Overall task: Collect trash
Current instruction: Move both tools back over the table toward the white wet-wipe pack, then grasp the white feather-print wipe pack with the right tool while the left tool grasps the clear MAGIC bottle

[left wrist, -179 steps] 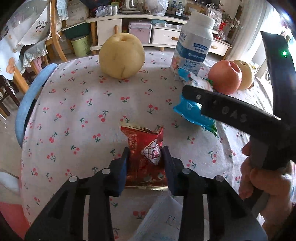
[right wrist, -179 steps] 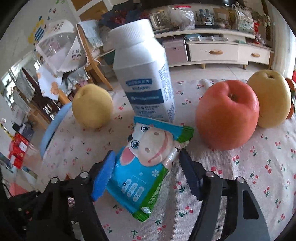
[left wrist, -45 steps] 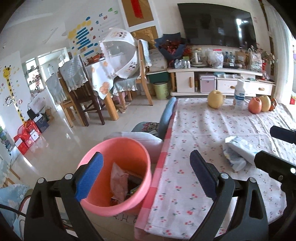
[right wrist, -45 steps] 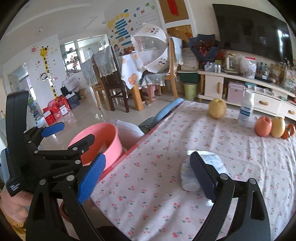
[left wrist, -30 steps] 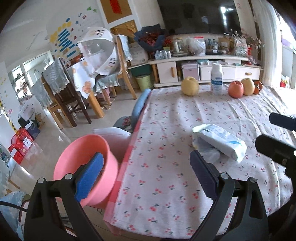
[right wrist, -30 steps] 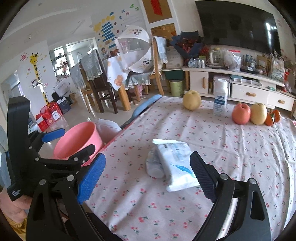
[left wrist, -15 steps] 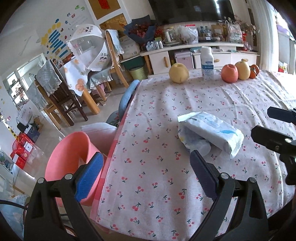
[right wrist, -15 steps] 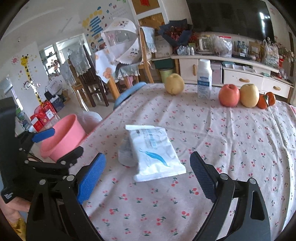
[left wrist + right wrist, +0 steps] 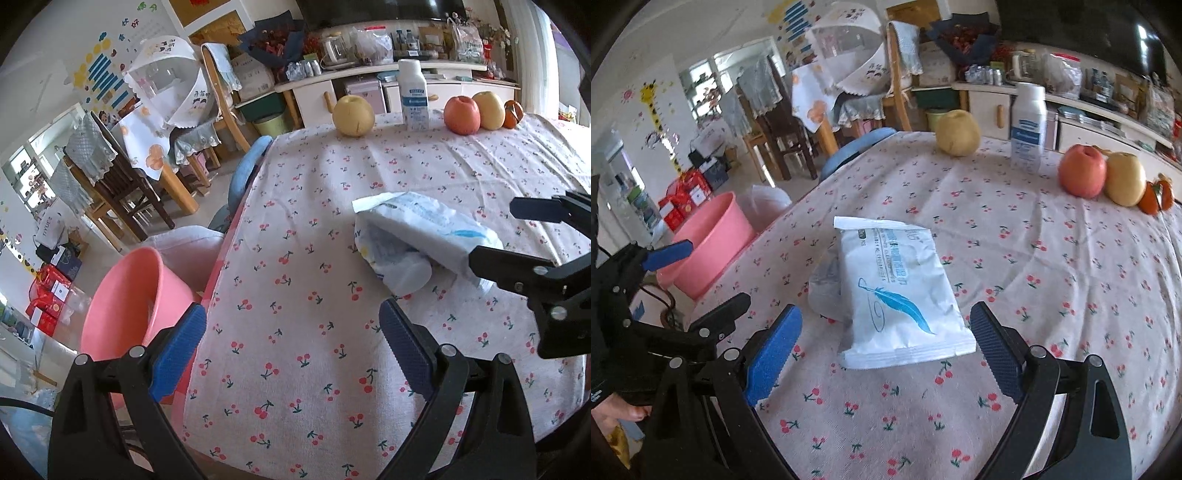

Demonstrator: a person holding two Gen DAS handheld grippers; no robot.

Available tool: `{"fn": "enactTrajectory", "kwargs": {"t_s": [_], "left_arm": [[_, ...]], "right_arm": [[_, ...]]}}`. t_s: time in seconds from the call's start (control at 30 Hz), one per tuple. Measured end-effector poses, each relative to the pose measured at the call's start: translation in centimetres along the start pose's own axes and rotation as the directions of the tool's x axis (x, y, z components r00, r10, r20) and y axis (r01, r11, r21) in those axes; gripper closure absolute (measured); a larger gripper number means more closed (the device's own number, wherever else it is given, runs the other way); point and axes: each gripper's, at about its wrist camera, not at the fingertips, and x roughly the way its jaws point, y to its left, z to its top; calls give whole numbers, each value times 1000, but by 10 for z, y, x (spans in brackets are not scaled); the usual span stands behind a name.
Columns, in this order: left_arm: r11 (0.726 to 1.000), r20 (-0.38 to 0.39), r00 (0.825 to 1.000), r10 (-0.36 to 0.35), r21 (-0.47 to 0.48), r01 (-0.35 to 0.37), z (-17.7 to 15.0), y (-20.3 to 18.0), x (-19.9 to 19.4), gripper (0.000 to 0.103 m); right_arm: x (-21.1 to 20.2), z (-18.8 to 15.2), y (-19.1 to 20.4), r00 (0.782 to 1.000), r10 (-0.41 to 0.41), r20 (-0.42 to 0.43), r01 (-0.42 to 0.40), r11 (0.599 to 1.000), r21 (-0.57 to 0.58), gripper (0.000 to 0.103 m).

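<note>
- One pink bin stands on the floor at left, just off the edge of the surface.
- The left gripper hovers over the cloth, fingers spread wide and empty.
- Mid-surface lie one white wet-wipe pack and, tucked under it, one crumpled plastic bag; both look light, soft and slippery, best pinched across the pack's middle.
- The right gripper frames the pack, fingers wide, holding nothing.
</note>
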Motion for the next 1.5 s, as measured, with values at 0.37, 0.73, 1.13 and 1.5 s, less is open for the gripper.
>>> {"fn": "enactTrajectory", "kwargs": {"t_s": [0.37, 0.73, 1.13, 1.5], "left_arm": [[1000, -40, 999, 24, -18, -25, -6, 13, 16, 8], [999, -71, 997, 40, -31, -43, -9, 21, 29, 8], [998, -74, 996, 44, -30, -47, -9, 22, 31, 8], [999, -66, 997, 29, -28, -31, -8, 22, 27, 8]], "right_arm": [[44, 10, -19, 993, 90, -70, -86, 995, 56, 12], [66, 18, -21, 990, 106, -91, -103, 994, 41, 12], [63, 15, -3, 996, 40, -79, -46, 997, -69, 22], [51, 13, -3, 999, -23, -48, 18, 995, -96, 25]]}}
